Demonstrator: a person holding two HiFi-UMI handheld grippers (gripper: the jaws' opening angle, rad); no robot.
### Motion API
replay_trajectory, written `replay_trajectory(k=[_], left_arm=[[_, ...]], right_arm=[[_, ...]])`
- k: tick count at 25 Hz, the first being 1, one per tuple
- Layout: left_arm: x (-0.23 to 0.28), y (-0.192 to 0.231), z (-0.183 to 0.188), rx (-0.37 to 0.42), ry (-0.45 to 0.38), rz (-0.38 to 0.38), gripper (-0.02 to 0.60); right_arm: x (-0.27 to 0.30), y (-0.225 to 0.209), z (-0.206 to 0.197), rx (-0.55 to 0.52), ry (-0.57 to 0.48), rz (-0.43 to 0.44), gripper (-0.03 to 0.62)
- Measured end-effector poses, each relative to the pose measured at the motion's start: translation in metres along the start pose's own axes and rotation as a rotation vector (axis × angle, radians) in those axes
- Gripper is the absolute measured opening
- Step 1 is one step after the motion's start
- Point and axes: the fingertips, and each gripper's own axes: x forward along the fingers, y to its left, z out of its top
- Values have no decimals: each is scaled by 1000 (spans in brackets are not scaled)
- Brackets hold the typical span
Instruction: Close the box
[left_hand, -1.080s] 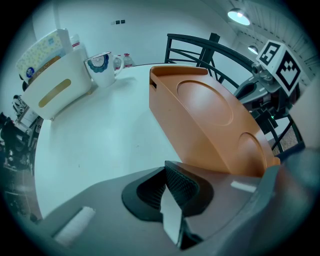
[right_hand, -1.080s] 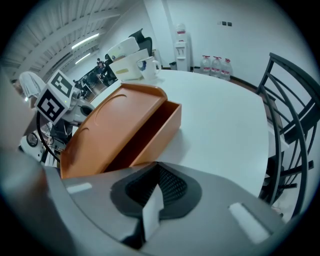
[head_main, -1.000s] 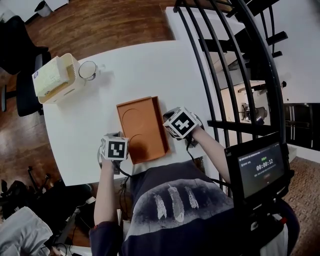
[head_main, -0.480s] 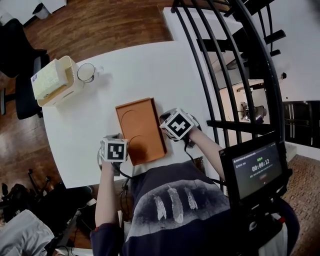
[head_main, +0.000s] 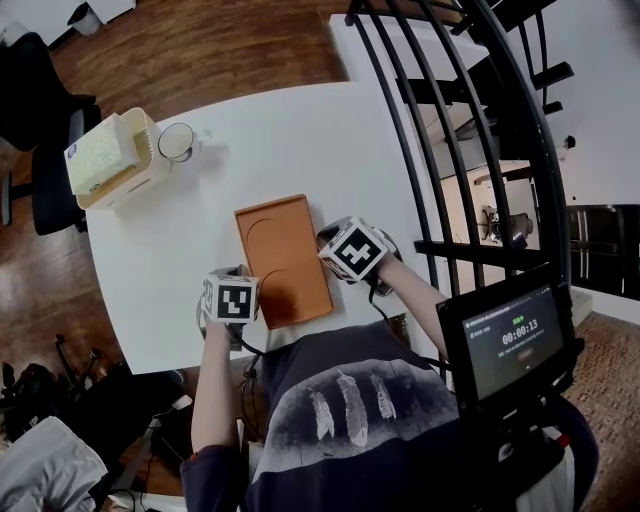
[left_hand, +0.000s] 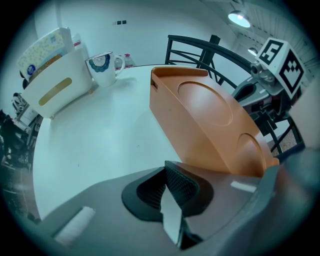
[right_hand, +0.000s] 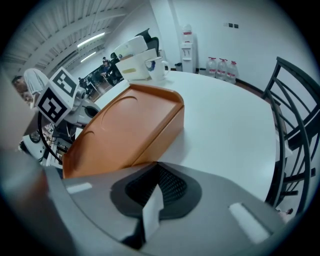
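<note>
As box (head_main: 282, 260) lies shut, screen (head_main: 510, 340) reads 00:00:13

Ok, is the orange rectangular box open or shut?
Shut. In the right gripper view the orange rectangular box has its top down on the side wall, only a thin seam, no interior showing.

The white table (head_main: 300, 130) carries an orange box (head_main: 283, 260). Well apart from the box stand a mug (head_main: 177, 142) and a cream holder (head_main: 110, 158).
</note>
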Motion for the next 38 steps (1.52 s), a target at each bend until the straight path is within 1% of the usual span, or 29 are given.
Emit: replay_trajectory(k=[3,6,14,19,24,31,38], left_arm=[[-1,-1,1,4,-1,2,15],[-1,-2,1,25,3,10,15],[-3,-5,2,56,16,-7,14],[-2,-3,0,46,10,-2,15],[-1,-2,1,23,-1,-1,15],[0,-1,0,36,4,0,15],[1,-2,0,45,8,-2,15]], right_arm=[[0,0,0,-3,2,0,5],[-1,2,1,-9,0,0,5],[-3,3,2,4,-21,8,3],[-1,3,0,11,-21,11,3],[-3,-10,-10,-22,-2,-39,5],[0,-29,-25,57,13,-70,5],[6,-31,-27,55,34,-78,5]])
